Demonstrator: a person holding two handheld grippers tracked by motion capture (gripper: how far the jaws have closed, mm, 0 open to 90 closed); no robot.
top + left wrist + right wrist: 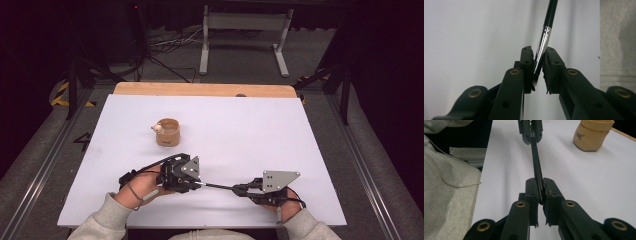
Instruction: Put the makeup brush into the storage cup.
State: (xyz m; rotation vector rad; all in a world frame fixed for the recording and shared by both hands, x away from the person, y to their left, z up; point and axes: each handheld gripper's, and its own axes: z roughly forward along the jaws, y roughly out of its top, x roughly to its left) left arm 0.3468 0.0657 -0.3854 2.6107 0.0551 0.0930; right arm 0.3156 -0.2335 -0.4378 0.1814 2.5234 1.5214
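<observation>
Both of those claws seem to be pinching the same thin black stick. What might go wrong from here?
1. The brush is slim; the left gripper clamps only its metal end, at a slant, so it might slip or twist out.
2. The right gripper clamps the other end. If the hands pull apart or bend, the handle could perhaps flex or snap.
3. The small tan pouch stands nearby on the white table; a wide swing might tip it.
</observation>
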